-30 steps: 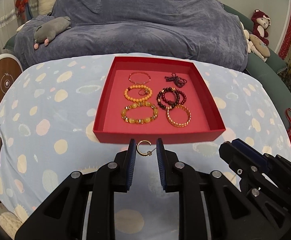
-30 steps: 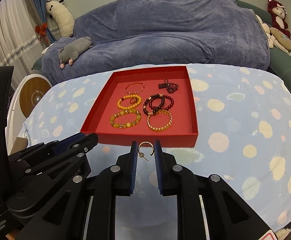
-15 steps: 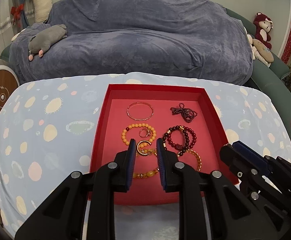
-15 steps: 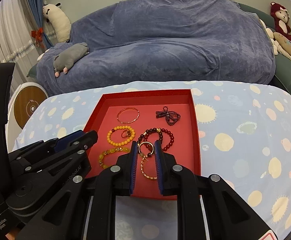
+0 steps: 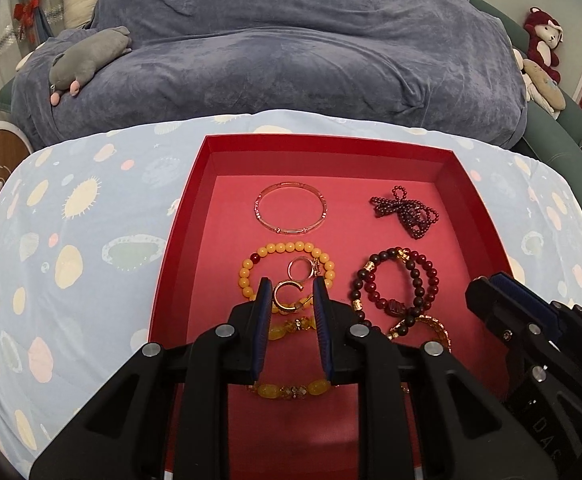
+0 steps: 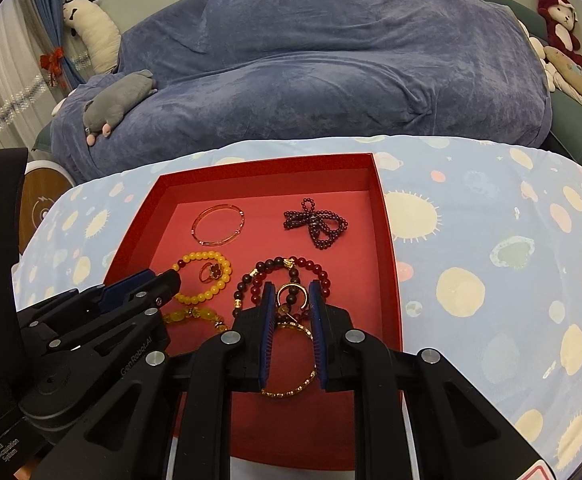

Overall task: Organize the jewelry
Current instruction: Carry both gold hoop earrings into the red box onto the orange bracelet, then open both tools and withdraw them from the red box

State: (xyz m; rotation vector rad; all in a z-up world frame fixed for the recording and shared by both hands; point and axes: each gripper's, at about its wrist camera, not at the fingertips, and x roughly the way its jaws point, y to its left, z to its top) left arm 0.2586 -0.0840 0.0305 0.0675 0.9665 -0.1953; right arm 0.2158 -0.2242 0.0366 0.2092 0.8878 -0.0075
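With each tool pinching a gold hoop earring — left tool [image 5: 289, 300], right tool [image 6: 291, 294] — over the near half of the red tray [image 5: 179, 236], lower both onto bare felt clear of the bead bracelets [image 5: 395, 286] before releasing, side by side.

Grey plush [image 5: 87, 62] on blue sofa [image 5: 291, 60]

Blue-draped sofa [image 5: 291, 52] behind spotted tablecloth [image 5: 71, 248]
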